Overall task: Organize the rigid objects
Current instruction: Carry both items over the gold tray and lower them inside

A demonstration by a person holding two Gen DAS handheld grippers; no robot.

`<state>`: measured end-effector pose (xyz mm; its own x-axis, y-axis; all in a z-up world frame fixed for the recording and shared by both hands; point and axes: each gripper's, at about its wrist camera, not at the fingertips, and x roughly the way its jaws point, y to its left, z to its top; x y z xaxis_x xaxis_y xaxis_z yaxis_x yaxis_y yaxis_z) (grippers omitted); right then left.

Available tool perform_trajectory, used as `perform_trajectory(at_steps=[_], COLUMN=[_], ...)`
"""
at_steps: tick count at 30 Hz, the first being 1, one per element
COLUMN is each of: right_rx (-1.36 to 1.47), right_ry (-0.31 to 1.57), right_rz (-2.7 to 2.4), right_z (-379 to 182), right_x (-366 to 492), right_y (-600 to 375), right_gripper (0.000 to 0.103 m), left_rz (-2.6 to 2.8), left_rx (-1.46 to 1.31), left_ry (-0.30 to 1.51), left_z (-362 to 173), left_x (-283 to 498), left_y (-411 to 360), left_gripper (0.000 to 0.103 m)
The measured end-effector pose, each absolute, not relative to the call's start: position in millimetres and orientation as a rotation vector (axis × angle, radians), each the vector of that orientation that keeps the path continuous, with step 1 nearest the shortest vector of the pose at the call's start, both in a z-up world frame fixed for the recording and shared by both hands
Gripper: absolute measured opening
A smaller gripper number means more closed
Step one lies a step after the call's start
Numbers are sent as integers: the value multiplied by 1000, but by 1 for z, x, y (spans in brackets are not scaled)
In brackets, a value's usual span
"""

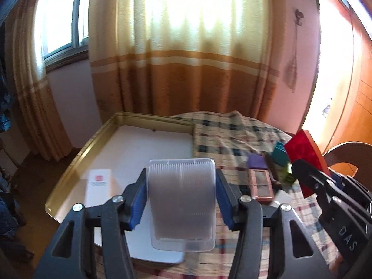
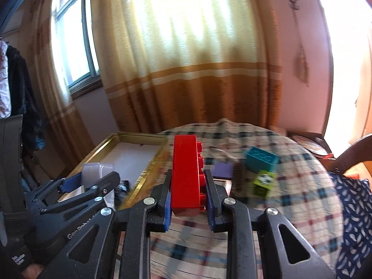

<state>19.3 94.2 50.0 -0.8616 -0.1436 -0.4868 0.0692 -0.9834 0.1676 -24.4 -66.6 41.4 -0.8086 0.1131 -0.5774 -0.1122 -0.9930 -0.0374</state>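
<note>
**Two grippers, one item each, above a checked cloth**

Grippers: two, black frames with blue ribbed pads.
- Left gripper (image 1: 181,197): clamped on one clear box (image 1: 181,200), a flat rounded-corner plastic case with fine ridged contents showing through. The box stands on edge between the pads, held off the surface.
- Right gripper (image 2: 188,193): clamped on one red brick (image 2: 186,174), a long glossy plastic block with round studs down its right side, pointing away from the camera and lifted clear of the cloth.

Tray (image 1: 97,134): one, rectangular, gold metal rim with white liner. It lies ahead and left of the left gripper, partly under the held box. Inside, left of the pads: one white carton (image 1: 98,186) with a red mark.

Loose pieces on the cloth (image 2: 290,174), ahead and right of the right gripper:
- teal brick (image 2: 261,159), one, hollow underside up
- green block (image 2: 264,182), one, small, just before the teal one
- purple tile (image 2: 223,171), one, flat
- dark ribbed piece (image 2: 239,179), one, too blurred to identify
- pink-framed flat case (image 1: 260,183), one, right of the left gripper

Surroundings: striped gold curtain (image 2: 197,58), window (image 2: 74,41), pink wall, patterned blue fabric (image 2: 355,214) at far right. The grippers sit side by side, each visible at the edge of the other's view.
</note>
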Motion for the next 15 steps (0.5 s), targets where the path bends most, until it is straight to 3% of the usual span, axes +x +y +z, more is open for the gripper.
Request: perform_trajectory(at_steps=[15], right_rx=[842], right_ry=[-126], right_rz=[-2784], right_z=[30], right_x=[-36], right_y=[6], right_gripper=[26], left_rz=[3008], left_rx=[-1024], left_ry=[-3], left_z=[21], left_x=[-62], left_y=[-134], left_gripper=[53])
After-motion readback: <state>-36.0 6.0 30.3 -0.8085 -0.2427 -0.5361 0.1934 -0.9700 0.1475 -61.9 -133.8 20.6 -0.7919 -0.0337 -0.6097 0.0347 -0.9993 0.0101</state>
